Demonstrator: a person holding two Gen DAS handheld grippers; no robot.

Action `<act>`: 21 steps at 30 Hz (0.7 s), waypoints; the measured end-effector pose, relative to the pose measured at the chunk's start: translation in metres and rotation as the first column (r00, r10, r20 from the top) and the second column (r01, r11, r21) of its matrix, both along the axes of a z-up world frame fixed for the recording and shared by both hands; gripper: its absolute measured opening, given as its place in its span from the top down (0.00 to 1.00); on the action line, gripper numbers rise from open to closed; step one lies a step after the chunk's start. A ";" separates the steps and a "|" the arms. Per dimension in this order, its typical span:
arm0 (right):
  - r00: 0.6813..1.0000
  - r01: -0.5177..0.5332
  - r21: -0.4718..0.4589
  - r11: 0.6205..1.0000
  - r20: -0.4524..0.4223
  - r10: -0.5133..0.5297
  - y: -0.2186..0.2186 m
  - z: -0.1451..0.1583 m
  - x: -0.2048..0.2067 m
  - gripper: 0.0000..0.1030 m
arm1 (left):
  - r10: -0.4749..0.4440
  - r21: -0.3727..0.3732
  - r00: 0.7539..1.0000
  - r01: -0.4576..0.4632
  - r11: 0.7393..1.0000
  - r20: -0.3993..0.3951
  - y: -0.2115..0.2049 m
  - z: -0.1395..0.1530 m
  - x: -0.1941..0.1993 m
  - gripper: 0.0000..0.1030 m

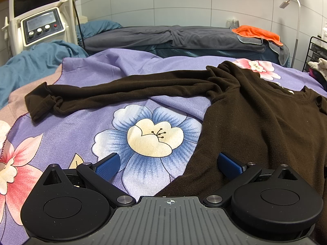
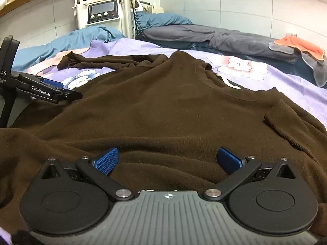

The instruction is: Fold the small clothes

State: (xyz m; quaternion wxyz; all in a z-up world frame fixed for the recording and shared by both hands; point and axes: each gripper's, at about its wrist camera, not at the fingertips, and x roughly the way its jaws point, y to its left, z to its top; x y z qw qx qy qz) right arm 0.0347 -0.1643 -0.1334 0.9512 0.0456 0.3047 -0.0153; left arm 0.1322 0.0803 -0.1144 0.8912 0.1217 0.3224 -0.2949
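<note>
A dark brown long-sleeved sweater (image 1: pixel 259 118) lies spread on a purple floral sheet (image 1: pixel 85 122), neckline (image 1: pixel 286 90) at the far right. One sleeve (image 1: pixel 126 89) stretches left, its cuff bunched. My left gripper (image 1: pixel 169 163) is open and empty, low over the sweater's left side edge; its right pad (image 1: pixel 230 164) is over brown cloth. In the right wrist view the sweater body (image 2: pixel 163 106) fills the middle. My right gripper (image 2: pixel 167 159) is open and empty over its lower part. The left gripper also shows at the left of that view (image 2: pixel 51 90).
A white machine with a screen and knobs (image 1: pixel 40 24) stands at the back left beside blue bedding (image 1: pixel 30 65). A second bed with grey covers (image 1: pixel 184 36) and an orange towel (image 1: pixel 257 32) lies behind. A black wire rack (image 1: pixel 316 55) is at the right edge.
</note>
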 end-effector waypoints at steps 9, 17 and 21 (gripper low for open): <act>1.000 0.015 -0.052 0.999 0.009 -0.014 0.004 -0.001 0.001 0.00 | 0.000 0.000 1.000 0.000 1.000 0.000 0.000 0.000 0.000 0.00; 1.000 0.014 -0.039 0.999 0.011 -0.013 0.003 0.000 0.000 0.00 | 0.000 0.000 1.000 0.000 1.000 0.000 0.000 0.000 0.000 0.00; 1.000 0.014 -0.026 1.000 0.010 -0.014 0.001 0.000 0.000 0.00 | 0.000 0.000 1.000 0.000 1.000 0.000 0.000 0.000 0.000 0.00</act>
